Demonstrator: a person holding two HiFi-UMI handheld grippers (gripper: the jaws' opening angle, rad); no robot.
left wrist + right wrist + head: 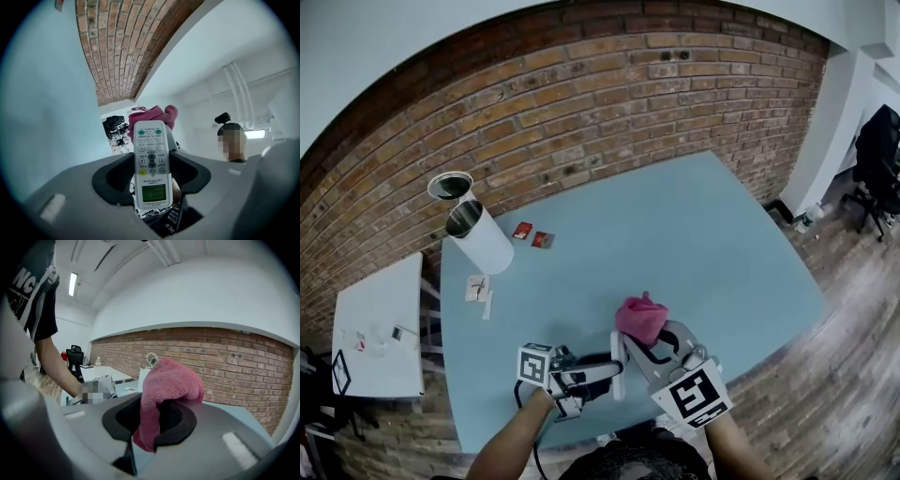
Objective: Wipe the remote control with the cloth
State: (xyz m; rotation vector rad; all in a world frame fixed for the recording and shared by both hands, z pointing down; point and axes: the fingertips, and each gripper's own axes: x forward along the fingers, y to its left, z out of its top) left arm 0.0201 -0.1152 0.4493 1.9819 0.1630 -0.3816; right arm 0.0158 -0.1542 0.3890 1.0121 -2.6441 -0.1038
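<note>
L hand-held gripper [598,370] is clamped on a white rectangular plastic remote control [151,161] w/ rows of grey & green buttons, one yellow button and a small green display. Both jaws press on its long sides approx. mid-body. The button end sticks out past the jaw tips and the display end faces the camera. In the head view the remote shows edge-on as a pale strip at the jaw tips, held up off the bench.

R hand-held gripper [654,345] is closed on a pink terry cloth [166,390]. The fabric is pinched between the jaws, w/ a bunched wad bulging over the tips and a tail hanging down in the gap. In the head view the cloth sits just right of the remote and a bit beyond it. In the left gripper view the pink wad shows directly behind the remote's top end. Can't tell if they touch.

Both grippers are over the near edge of the light-blue bench [694,244], which stands against a red-brick wall [628,84]. At the bench's far-left corner is a white cylindrical container [480,239] w/ an open dark mouth. Near it are two small red packets [532,235] and some white paper scraps [479,289]. A small white side table [380,328] stands left of the bench.
</note>
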